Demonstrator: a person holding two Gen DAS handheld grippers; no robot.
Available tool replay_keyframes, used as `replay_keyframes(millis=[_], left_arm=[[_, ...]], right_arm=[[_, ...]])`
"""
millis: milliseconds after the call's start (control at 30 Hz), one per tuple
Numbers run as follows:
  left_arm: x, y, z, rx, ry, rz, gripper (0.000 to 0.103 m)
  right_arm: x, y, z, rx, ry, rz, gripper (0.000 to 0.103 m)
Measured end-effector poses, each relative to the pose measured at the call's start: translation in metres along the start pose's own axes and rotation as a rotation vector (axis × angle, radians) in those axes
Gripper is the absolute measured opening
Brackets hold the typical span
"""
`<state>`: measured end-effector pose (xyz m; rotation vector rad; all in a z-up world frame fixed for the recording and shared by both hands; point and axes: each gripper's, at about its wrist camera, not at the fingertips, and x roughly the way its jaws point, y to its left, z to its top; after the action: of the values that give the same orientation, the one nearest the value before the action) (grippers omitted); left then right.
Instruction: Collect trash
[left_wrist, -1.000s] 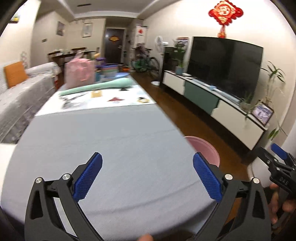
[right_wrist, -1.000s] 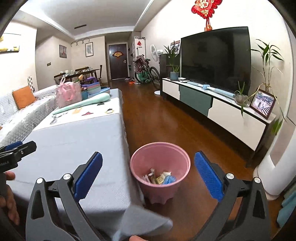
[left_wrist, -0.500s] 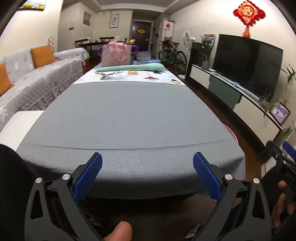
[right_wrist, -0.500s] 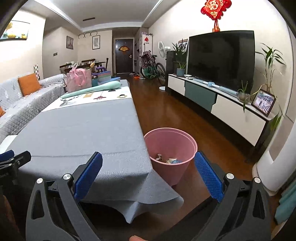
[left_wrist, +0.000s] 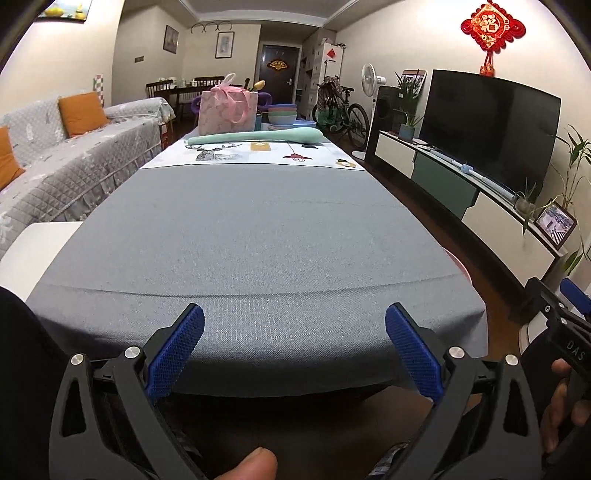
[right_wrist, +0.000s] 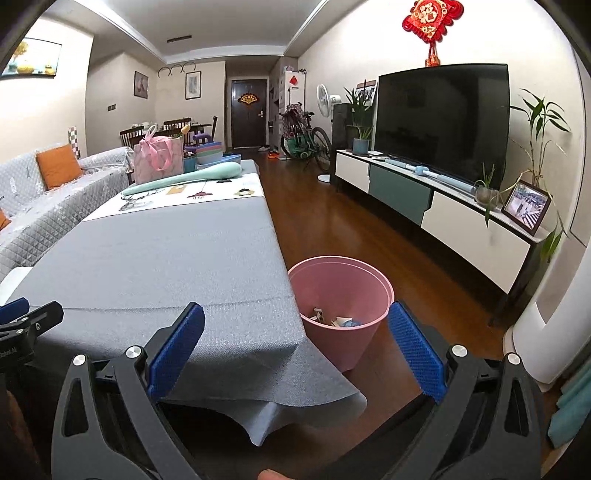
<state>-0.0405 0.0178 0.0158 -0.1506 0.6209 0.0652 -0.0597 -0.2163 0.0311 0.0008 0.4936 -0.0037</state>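
Bin (right_wrist: 341, 291), pink, on floor beside worktop (left_wrist: 251, 236) corner, scraps inside; left tongs (left_wrist: 294, 350) and right tongs (right_wrist: 295, 349) both released, empty; risk: draped cloth snagging, toppling bin.

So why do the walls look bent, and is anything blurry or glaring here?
Left wrist view: the fisheye lens bows the TV and walls toward the edges, corners go black; the tablecloth is sharp, no motion blur. Right wrist view: same bending, a soft sheen on the floor, the bin evenly lit.
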Motion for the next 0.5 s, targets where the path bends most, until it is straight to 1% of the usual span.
replay_keyframes(millis=[500], left_arm=[[-0.0030,-0.0002,-0.0023,0.009,-0.004,-0.011,0.095]], right_arm=[[-0.0001,0.0007,-0.0002,0.001,0.000,0.000,0.098]])
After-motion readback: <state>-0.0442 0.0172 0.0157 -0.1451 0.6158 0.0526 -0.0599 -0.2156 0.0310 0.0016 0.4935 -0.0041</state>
